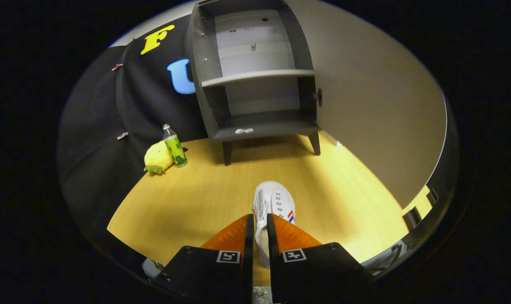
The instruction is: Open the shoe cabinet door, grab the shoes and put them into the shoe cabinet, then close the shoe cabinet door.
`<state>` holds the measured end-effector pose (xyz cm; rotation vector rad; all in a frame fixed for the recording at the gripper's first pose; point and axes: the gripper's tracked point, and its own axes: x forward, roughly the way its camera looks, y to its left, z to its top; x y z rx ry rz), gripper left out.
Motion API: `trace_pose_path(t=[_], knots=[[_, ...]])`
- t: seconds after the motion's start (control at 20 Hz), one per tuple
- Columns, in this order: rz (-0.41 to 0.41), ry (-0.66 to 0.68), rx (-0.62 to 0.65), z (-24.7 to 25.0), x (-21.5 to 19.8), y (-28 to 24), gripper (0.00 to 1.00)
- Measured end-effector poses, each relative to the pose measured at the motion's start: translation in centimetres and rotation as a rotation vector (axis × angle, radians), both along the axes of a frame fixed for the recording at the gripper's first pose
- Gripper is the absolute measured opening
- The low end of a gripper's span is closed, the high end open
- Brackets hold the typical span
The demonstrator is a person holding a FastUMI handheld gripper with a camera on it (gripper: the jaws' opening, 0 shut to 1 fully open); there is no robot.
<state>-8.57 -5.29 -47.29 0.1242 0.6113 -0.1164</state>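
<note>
A white sneaker [273,202] with a red and blue stripe hangs toe-forward over the wooden floor [196,198]. My gripper [259,223] is shut on its collar edge, one orange finger [232,236] on each side. Beyond the shoe stands the dark grey shoe cabinet [255,71] on short legs. Its door [365,97] is swung wide open to the right. Inside are a middle shelf [255,77] and a bottom shelf [264,126]. A small white object [243,131] lies on the front lip of the bottom shelf.
A yellow pineapple plush [157,158] and a green-labelled bottle [174,145] stand on the floor left of the cabinet, against the black cloth wall [99,126]. The open door runs along the right side of the floor.
</note>
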Motion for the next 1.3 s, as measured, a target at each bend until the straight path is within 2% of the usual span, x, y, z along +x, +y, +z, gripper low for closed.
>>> trace_pose_path(t=[0.25, 0.7, 0.9, 1.3], knots=[[-0.002, 0.075, 0.019, -4.6, 0.0, 0.6, 0.21], [0.012, 0.166, -0.03, -8.6, 2.6, -0.1, 0.21], [0.02, 0.144, -0.015, -8.9, 4.7, 0.1, 0.21], [0.005, 0.112, -0.033, -9.1, 6.3, -0.5, 0.17]])
